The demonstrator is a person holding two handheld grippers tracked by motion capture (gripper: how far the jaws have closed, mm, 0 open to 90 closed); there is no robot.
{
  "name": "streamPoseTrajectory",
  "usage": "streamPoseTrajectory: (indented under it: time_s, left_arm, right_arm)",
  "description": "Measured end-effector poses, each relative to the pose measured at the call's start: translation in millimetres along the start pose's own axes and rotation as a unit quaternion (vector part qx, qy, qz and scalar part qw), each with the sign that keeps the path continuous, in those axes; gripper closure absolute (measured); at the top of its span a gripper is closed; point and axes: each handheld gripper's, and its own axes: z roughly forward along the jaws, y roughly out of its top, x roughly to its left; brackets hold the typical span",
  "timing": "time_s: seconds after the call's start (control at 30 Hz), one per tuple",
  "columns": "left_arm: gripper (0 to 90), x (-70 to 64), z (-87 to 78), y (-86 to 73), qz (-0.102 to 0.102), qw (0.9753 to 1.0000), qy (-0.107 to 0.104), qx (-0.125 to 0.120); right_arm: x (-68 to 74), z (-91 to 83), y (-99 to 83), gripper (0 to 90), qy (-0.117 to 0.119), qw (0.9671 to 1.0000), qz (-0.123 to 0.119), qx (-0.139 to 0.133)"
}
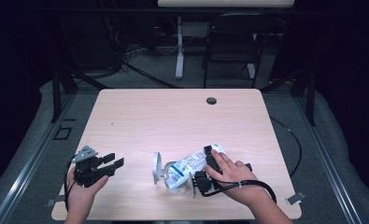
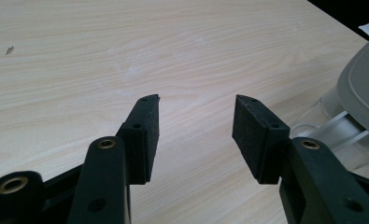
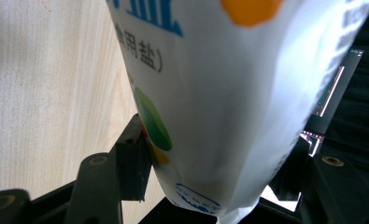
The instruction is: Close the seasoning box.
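Note:
A white salt bag (image 1: 194, 162) with blue print lies tilted at the table's front centre. Its lower end rests at the mouth of a clear jar (image 1: 174, 180), whose grey lid (image 1: 157, 167) stands flipped open to the left. My right gripper (image 1: 204, 166) is shut on the bag, with a hand over it. In the right gripper view the bag (image 3: 229, 93) is pinched between the jaws of the right gripper (image 3: 219, 140). My left gripper (image 1: 114, 160) hovers open and empty at the front left. In its own view the left gripper (image 2: 196, 112) points at bare table, with the jar (image 2: 359, 93) at the right edge.
The light wood table (image 1: 173, 116) has a round cable hole (image 1: 211, 100) near its far edge. A black chair (image 1: 231, 42) and a white table leg (image 1: 179, 46) stand beyond it. The right gripper's cable (image 1: 259, 185) loops at the front right.

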Motion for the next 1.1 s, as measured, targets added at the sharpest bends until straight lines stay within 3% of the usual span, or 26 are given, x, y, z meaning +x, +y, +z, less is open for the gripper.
streamPoseTrajectory:
  time_s: [1.1]
  left_arm:
    - [51.7,2.0,0.9,-1.6,-0.003,1.0000,0.001,0.002]
  right_arm:
    - [-0.7,-0.4,-1.6,42.7,0.001,1.0000,-0.005,0.000]
